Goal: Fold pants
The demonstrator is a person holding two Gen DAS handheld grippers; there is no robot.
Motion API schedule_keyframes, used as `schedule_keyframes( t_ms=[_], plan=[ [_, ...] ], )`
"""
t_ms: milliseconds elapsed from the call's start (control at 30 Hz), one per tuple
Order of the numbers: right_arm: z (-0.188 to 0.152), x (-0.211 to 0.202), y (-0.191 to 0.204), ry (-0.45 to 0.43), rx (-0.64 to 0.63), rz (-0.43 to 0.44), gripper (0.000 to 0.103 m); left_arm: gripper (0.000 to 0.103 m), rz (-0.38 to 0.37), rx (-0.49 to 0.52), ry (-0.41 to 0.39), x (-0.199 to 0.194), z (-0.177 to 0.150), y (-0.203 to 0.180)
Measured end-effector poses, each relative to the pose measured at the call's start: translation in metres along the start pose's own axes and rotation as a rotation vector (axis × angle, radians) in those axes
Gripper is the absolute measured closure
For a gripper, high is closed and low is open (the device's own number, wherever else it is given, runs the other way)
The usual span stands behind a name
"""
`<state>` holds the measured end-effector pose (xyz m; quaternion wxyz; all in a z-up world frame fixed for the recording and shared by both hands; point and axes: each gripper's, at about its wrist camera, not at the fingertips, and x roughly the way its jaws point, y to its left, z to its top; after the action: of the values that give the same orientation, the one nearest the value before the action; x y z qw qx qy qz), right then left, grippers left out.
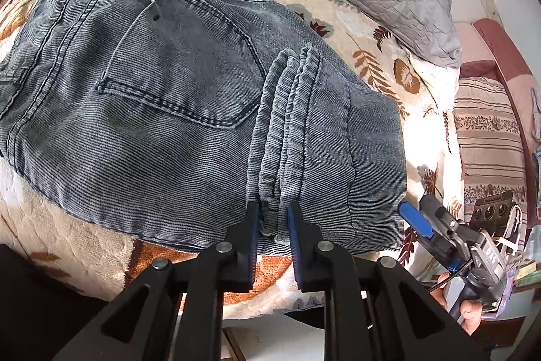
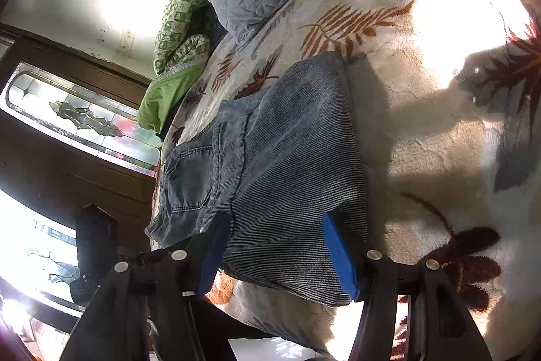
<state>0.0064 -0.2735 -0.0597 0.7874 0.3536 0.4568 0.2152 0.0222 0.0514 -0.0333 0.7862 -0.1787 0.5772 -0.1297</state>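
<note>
Pants [image 1: 162,110] on bed [image 1: 422,110]: soft, heavyish denim. We see left hand-held gripper [image 1: 272,219] pinching stacked hems; right hand-held gripper [image 2: 277,246] wide apart, empty.

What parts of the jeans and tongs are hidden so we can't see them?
- Grey-blue corduroy jeans: the folded-under layers are covered by the top layer, left wrist view.
- Left tongs: whether they pinch the bunched hem; the fabric hides the contact.
- Right tongs: in the right wrist view, the jeans hide what lies beneath.
</note>
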Motion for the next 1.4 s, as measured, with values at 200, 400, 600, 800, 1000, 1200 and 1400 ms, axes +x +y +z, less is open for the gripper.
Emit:
schedule_keyframes(
  t_ms=[200,400,600,800,1000,1200,1400],
  plan=[
    [0.043,-0.012,0.000,-0.055,0.035,0.021,0.042,0.085,0.012,0.025,-0.017,-0.005,0.003,-0.008],
    [0.100,0.017,-0.044,-0.003,0.166,-0.006,0.042,0.085,0.031,0.093,-0.179,-0.040,0.008,-0.024],
    [0.114,0.048,-0.058,0.035,0.188,-0.018,0.042,0.085,0.026,0.236,-0.121,0.005,0.020,-0.062],
    [0.121,0.058,-0.029,0.053,0.032,-0.153,0.089,0.088,0.122,0.277,-0.086,0.043,0.011,-0.052],
    [0.110,0.073,0.015,0.026,-0.231,-0.448,0.089,0.088,0.129,0.286,-0.092,0.045,0.008,-0.052],
    [0.099,0.044,0.009,-0.048,-0.140,-0.411,0.079,0.088,0.109,0.270,-0.090,0.044,0.009,-0.049],
    [0.041,0.009,0.030,0.001,-0.108,-0.216,0.072,0.088,0.102,0.264,-0.100,0.042,0.007,-0.048]
  ],
)
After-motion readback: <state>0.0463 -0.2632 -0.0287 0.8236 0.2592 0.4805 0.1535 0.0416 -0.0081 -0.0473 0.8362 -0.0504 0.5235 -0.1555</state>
